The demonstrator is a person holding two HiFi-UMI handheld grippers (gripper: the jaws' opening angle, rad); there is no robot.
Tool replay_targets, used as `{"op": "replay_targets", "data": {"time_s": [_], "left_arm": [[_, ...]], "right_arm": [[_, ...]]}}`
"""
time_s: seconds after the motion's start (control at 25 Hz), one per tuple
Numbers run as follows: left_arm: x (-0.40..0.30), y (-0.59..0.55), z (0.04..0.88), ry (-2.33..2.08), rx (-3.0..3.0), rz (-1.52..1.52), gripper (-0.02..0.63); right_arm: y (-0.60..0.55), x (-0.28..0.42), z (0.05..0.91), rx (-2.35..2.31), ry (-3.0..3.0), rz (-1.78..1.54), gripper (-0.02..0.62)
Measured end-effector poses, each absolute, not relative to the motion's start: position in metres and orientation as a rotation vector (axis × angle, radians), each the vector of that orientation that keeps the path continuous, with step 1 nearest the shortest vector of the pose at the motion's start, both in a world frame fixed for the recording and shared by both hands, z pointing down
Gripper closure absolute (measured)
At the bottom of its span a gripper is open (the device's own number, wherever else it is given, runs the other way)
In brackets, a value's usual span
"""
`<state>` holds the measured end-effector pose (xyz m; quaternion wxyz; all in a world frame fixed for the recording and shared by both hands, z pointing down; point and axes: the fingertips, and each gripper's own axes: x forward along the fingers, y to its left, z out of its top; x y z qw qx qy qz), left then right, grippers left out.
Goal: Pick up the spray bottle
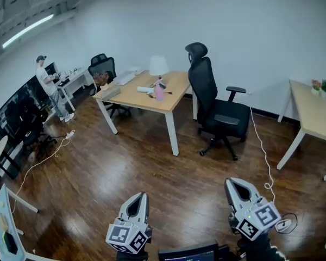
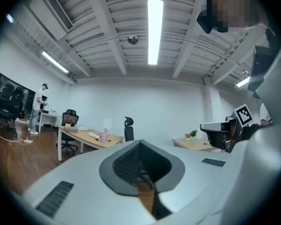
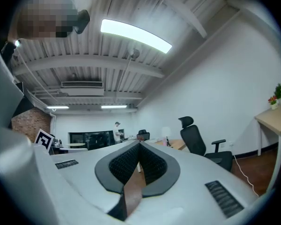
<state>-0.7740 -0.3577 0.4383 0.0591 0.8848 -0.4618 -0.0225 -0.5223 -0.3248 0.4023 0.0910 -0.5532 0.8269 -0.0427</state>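
**Left hand-held gripper** (image 2: 140,144), seen along its own two white, grey-padded jaws, which meet at their tips with nothing between them.

- **Left of centre:** a light wooden table with white legs (image 2: 86,138) bears a small pink bottle (image 2: 103,135). A black high-backed office chair (image 2: 129,129) stands just behind its right end.
- **Far left:** a standing person (image 2: 39,108) on the brown wooden floor (image 2: 14,153).
- **Right:** the right hand-held gripper (image 2: 206,127) with its square-marker cube (image 2: 243,115), near a second wooden table (image 2: 182,143) carrying a small potted plant (image 2: 193,134).
- **Overhead:** a long ceiling light (image 2: 154,29).
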Motion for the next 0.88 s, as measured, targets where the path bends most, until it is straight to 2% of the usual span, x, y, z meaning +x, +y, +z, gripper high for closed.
{"op": "replay_targets", "data": {"time_s": [0.2,0.44,0.72,0.88], "left_arm": [[-0.581,-0.431,0.418,-1.201,2.827,-0.068,0.604],[-0.382,-0.532,0.418,-0.905,2.884,-0.019,0.604],[-0.176,-0.658,0.432,-0.546,2.897,-0.014,0.604],[-0.053,-0.693,0.428,-0.343,2.922,0.014,0.604]], "right_arm": [[-0.367,-0.342,0.399,-1.800,2.323,-0.119,0.581],[-0.422,-0.165,0.399,-2.007,2.112,-0.106,0.581],[-0.481,0.008,0.397,-2.280,1.836,-0.068,0.581],[-0.486,0.108,0.389,-2.440,1.669,-0.031,0.581]]}}
